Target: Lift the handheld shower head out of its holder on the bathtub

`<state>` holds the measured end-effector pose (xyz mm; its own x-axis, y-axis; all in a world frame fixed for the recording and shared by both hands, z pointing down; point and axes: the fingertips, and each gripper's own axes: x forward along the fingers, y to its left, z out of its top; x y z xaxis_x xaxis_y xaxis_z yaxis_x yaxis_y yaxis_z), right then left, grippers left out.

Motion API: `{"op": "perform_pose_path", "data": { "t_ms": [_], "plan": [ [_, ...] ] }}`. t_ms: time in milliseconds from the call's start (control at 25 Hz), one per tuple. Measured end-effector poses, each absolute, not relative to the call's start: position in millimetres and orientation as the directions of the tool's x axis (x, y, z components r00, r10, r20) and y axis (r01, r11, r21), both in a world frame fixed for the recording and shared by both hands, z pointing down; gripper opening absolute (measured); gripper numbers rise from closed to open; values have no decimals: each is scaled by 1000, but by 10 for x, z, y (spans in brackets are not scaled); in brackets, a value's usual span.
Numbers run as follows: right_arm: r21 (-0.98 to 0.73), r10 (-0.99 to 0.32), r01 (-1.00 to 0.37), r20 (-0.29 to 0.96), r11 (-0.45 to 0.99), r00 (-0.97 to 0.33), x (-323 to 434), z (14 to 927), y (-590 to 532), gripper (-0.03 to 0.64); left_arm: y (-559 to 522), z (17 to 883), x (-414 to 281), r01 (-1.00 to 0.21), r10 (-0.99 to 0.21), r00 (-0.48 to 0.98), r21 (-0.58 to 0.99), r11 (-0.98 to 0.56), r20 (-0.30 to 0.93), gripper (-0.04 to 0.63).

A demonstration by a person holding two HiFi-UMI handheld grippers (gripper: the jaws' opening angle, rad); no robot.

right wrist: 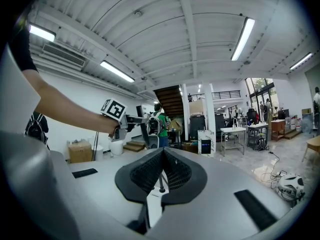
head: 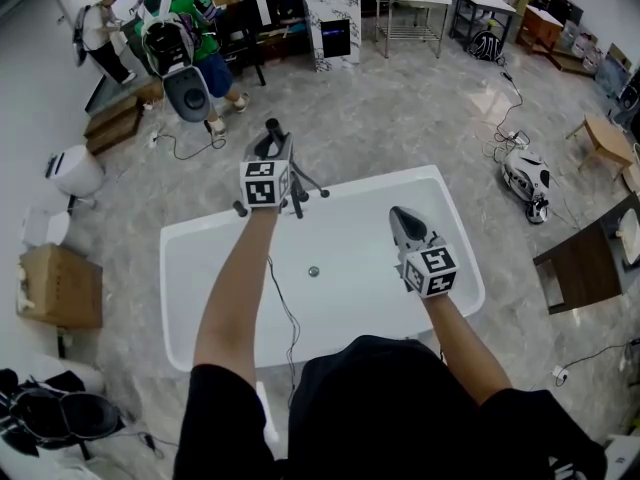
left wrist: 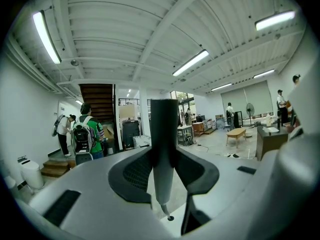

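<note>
My left gripper (head: 272, 138) has its jaws clamped on the upright grey handle of the shower head (left wrist: 164, 149), at the far left rim of the bathtub (head: 200, 230). I cannot tell if it is clear of its holder. The handle is smooth and tapers, so a tilted pull could slip or jam. My right gripper (head: 400, 216) hangs over the tub's right side, jaws together and empty, too far to catch it

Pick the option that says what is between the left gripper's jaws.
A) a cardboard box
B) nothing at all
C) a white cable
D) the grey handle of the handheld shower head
D: in the left gripper view the grey handle of the handheld shower head runs between the jaws of the left gripper, with both pads against it.
</note>
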<state>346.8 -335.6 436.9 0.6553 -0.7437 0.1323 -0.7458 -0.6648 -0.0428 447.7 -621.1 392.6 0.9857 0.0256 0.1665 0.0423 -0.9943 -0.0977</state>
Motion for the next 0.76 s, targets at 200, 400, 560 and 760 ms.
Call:
{"op": "perform_pose_path", "data": {
  "t_ms": [200,400,560,760],
  "plan": [
    [-43,-744,-746,140,-664,654,3451,4409,-3340,-2,-6198,3970,4488,53,34,983,-101,-993,179,127],
    [-39,-746,-750,150,-660,649,3460,4462,-3291,-2,-6132,4076,4491,57,38,980,-97,-994,193,127],
    [-43,-740,-744,159,-667,654,3498,4510,-3214,-2,-6033,4147,4536,76,52,977,-112,-991,208,127],
    [-45,-733,-737,161,-674,660,3529,4549,-3208,-2,-6000,4225,4571,103,69,972,-143,-984,225,127]
  ]
}}
